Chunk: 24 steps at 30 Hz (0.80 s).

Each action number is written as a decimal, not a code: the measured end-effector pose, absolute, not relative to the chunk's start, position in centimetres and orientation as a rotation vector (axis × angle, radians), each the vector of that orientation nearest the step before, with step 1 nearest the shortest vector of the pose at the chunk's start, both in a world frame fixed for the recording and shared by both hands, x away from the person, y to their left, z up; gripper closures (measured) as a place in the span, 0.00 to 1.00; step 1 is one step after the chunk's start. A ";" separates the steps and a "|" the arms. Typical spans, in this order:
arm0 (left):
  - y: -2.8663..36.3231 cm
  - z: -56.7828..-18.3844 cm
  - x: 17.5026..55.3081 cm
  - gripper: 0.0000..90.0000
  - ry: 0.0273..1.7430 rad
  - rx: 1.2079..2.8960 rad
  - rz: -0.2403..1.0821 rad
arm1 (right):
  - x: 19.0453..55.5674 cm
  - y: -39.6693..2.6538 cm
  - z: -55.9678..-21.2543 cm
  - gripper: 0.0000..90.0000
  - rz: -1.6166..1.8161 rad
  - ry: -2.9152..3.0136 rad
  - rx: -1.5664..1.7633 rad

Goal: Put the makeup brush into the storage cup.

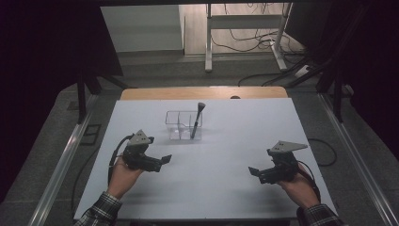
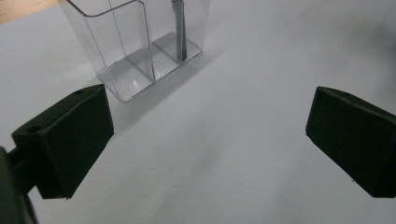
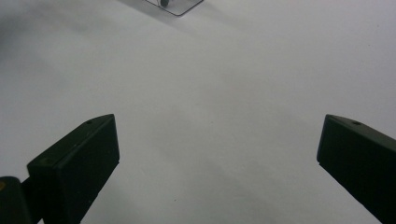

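Both empty, the left gripper point(image 1: 160, 162) and right gripper point(image 1: 256, 173) gape wide, flanking the clear organizer point(image 1: 183, 125) holding a brush point(image 1: 196, 120).

no readable text, labels, or numbers anywhere

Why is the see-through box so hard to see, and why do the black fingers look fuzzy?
High view: the clear organizer nearly vanishes against the pale table; the brush stands out dark. Left gripper view: its walls show as thin bright lines, soft shadow beside it. Right gripper view: the close fingers are slightly blurred.
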<state>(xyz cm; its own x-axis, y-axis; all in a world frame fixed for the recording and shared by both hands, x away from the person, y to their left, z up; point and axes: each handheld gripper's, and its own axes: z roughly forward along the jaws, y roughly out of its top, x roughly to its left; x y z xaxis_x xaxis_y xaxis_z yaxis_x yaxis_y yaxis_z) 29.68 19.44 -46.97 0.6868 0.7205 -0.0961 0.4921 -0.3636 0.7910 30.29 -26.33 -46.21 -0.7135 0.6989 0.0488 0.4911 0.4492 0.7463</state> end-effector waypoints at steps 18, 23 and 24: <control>21.1 -47.4 28.0 0.01 0.973 2.039 0.357 | 30.2 -26.9 -46.1 0.00 1.104 2.420 1.029; 21.9 -47.6 27.4 0.01 0.991 2.044 0.371 | 30.1 -27.2 -46.1 0.00 1.103 2.427 1.045; 22.0 -47.7 27.3 0.01 0.992 2.046 0.371 | 30.0 -27.3 -46.1 0.00 1.105 2.427 1.053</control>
